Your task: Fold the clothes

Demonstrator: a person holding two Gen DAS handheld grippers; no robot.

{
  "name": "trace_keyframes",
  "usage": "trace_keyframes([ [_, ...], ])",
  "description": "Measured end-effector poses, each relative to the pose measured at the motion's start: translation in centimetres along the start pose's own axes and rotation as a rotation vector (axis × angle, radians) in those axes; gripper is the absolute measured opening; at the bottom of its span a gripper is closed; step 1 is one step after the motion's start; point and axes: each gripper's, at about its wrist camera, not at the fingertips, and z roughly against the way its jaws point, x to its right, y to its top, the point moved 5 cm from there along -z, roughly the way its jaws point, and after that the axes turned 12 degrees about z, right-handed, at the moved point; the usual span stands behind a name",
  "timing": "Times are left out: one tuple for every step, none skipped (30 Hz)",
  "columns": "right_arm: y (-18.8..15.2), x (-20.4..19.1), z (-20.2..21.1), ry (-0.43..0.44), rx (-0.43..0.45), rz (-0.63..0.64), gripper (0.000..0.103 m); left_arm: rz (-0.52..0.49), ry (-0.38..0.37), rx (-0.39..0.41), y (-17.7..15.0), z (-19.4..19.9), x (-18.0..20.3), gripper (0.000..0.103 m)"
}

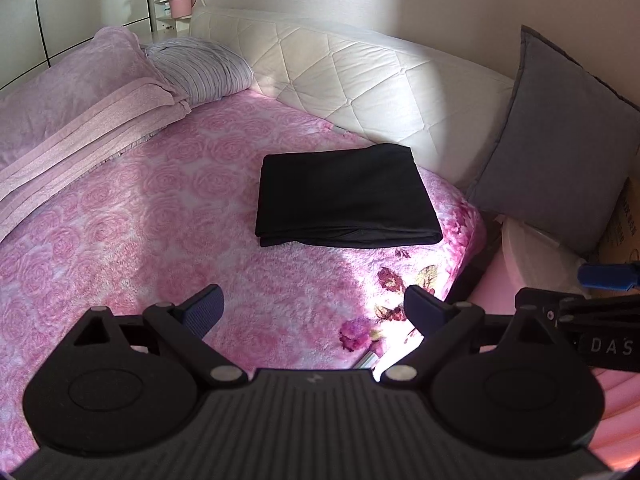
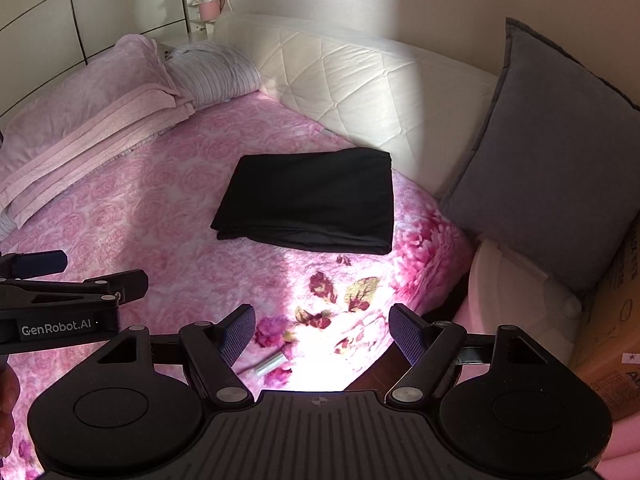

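A black garment point(image 1: 344, 196) lies folded into a neat rectangle on the pink rose-patterned bedspread point(image 1: 160, 208), near the bed's right corner; it also shows in the right wrist view point(image 2: 312, 200). My left gripper point(image 1: 314, 310) is open and empty, held back from the garment above the bed's near edge. My right gripper point(image 2: 322, 334) is open and empty too, also short of the garment. The left gripper's side point(image 2: 68, 300) shows at the left of the right wrist view; the right gripper's side point(image 1: 580, 312) shows at the right of the left wrist view.
A cream quilted headboard point(image 1: 360, 80) stands behind the garment. A grey cushion point(image 1: 560, 148) leans at the right over a white tub point(image 2: 516, 292) and a cardboard box point(image 2: 616, 340). Folded pink blankets point(image 1: 92, 128) and a striped pillow point(image 1: 200, 68) lie at far left. A small pale tube point(image 2: 272, 364) lies near the bed's edge.
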Motion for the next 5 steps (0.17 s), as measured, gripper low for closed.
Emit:
trace_keyframes([
  [0.03, -0.06, 0.01, 0.002, 0.0, 0.001, 0.077, 0.0, 0.0, 0.001, 0.04, -0.01, 0.01, 0.095],
  [0.03, -0.14, 0.05, 0.003, 0.0, 0.001, 0.077, -0.001, 0.0, 0.002, 0.08, 0.0, 0.01, 0.095],
  [0.01, -0.16, 0.07, 0.003, 0.001, 0.001, 0.077, -0.002, 0.0, 0.004, 0.11, 0.05, -0.03, 0.095],
  [0.0, -0.19, 0.09, 0.004, 0.001, 0.0, 0.077, -0.002, -0.001, 0.005, 0.13, 0.09, -0.06, 0.095],
  [-0.01, -0.24, 0.11, 0.005, 0.0, 0.0, 0.077, 0.0, -0.002, 0.007, 0.14, 0.13, -0.08, 0.095],
])
